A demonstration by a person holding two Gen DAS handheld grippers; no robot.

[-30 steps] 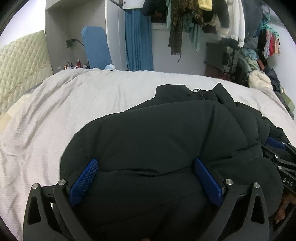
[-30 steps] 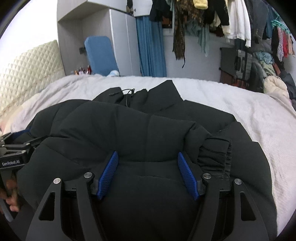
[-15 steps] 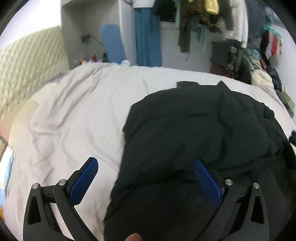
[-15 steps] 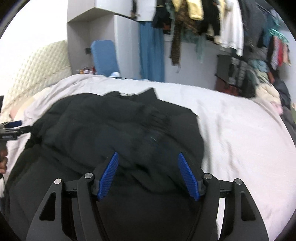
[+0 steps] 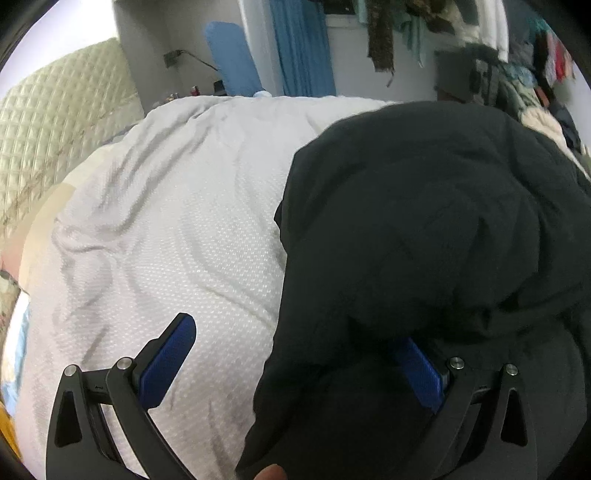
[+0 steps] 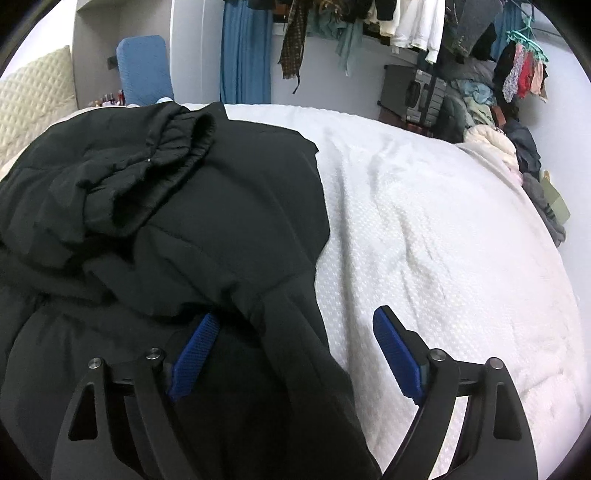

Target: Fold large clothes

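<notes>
A large black puffer jacket (image 5: 424, 229) lies bunched on a white bedspread (image 5: 177, 236). In the right wrist view the jacket (image 6: 166, 221) fills the left half, with an elastic sleeve cuff (image 6: 184, 136) folded on top. My left gripper (image 5: 295, 354) is open at the jacket's left edge; the fabric's edge lies between its blue pads, and the right pad (image 5: 421, 369) is partly under a fold. My right gripper (image 6: 295, 350) is open at the jacket's right edge, its left pad (image 6: 192, 354) against the fabric and its right pad (image 6: 395, 350) over the bedspread (image 6: 443, 229).
A quilted headboard (image 5: 48, 147) stands at the left. A blue chair (image 6: 144, 70), a blue curtain (image 6: 243, 51) and hanging clothes (image 6: 406, 22) line the far wall. A pile of clothes (image 6: 517, 140) sits past the bed's right side.
Both grippers have moved apart from the jacket's middle to its outer edges, left one leftward, right one rightward. The jacket looks more bunched, with the sleeve cuff lying on top.
</notes>
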